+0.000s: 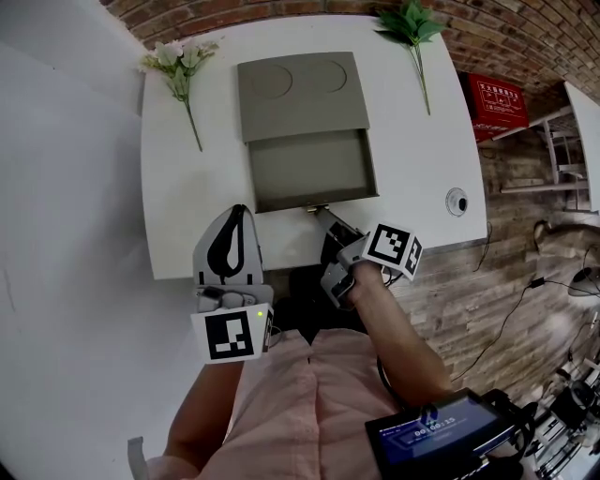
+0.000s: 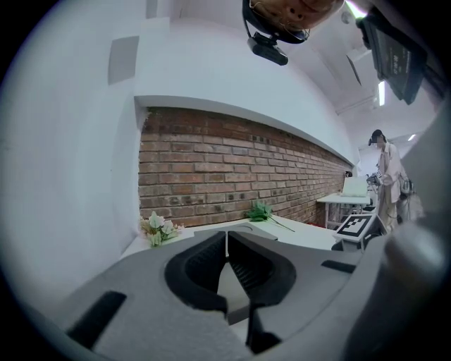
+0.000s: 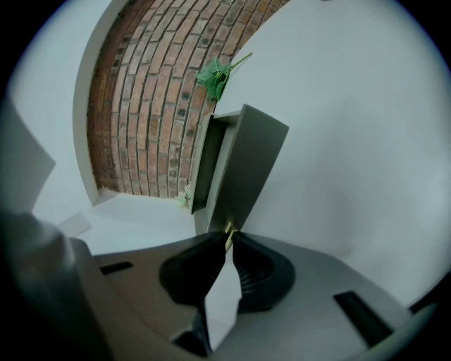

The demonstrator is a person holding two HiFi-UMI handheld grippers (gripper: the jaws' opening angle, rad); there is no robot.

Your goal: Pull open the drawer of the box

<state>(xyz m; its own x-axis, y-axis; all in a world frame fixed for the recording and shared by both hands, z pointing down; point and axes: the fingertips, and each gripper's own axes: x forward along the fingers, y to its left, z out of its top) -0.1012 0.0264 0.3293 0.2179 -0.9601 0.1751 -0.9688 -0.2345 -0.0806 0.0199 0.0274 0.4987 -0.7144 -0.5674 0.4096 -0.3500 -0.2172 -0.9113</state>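
A flat grey box lies on the white table, and its drawer is pulled out toward me. On the drawer's front edge sits a small brass handle. My right gripper reaches in from the table's near edge and is shut on that handle, with the drawer front rising just beyond the jaws. My left gripper hovers at the near edge, left of the drawer, touching nothing. Its jaws are shut and hold nothing; the box lies ahead of them.
A white flower spray lies left of the box, and a green leafy sprig lies to its right. A small round white object sits near the table's right edge. A brick wall stands behind; a red case lies on the floor.
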